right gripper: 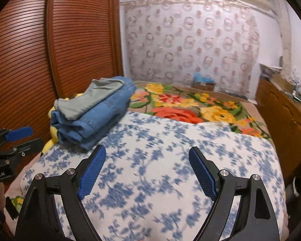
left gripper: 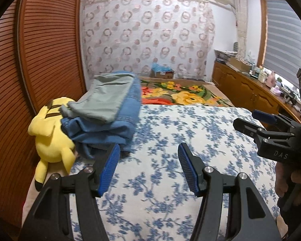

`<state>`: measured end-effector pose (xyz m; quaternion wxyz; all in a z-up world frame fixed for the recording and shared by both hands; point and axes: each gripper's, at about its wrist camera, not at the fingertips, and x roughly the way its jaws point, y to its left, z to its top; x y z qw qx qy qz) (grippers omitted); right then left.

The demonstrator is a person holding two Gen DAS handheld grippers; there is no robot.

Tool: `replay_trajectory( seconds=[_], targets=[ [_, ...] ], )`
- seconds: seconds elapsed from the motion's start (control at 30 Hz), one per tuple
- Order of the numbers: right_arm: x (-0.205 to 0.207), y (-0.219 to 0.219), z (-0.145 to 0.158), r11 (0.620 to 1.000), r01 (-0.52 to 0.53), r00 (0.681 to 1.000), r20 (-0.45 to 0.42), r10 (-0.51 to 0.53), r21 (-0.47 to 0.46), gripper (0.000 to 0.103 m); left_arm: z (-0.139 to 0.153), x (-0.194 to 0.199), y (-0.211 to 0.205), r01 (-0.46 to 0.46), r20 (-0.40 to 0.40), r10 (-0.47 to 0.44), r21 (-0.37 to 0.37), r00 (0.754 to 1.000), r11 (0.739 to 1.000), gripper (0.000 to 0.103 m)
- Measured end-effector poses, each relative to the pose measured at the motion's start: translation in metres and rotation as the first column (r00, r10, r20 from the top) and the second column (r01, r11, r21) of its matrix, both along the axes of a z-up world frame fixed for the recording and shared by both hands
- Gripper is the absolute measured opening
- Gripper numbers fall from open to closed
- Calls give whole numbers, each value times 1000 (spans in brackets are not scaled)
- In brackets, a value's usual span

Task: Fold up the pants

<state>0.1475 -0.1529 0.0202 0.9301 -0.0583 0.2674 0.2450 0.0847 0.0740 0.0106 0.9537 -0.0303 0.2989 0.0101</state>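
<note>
At the far left a yellow plush toy [left gripper: 50, 132] lay against the slatted wooden wardrobe doors [left gripper: 40, 50], partly under a stack of folded pants. That stack sat on the left side of the bed: grey-green pants [left gripper: 104, 98] on top, blue denim pants [left gripper: 110, 128] beneath, their long axis running away from the cameras toward the far wall. The stack lay ahead and to the left of both tools, and the left gripper [left gripper: 148, 168] was the nearer one, its left finger close beside the denim's near edge, apparently not touching. Its jaws stood apart with nothing between them. To its right the right gripper [right gripper: 147, 170] hovered over the bare blue-flowered white bedspread [left gripper: 180, 124], jaws spread wide and empty. Both garments looked already folded, soft and slightly slumped at the near end, the grey pair offset toward the toy. No unfolded pants showed on the bedspread; beyond it lay a bright flowered blanket [right gripper: 190, 106]
</note>
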Motion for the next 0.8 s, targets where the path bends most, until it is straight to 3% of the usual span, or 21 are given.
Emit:
replay_trajectory(
  seconds=[0.37,0.8],
  targets=[
    [-39,-68,9,988,153,987,38,-154,19,86,6,-4,-58,108,15,-108,6,994,994,60],
    [-63,-117,24,974,220,973,65,-223,47,86,27,-15,-101,169,60,-170,15,984,985,60]
  ],
)
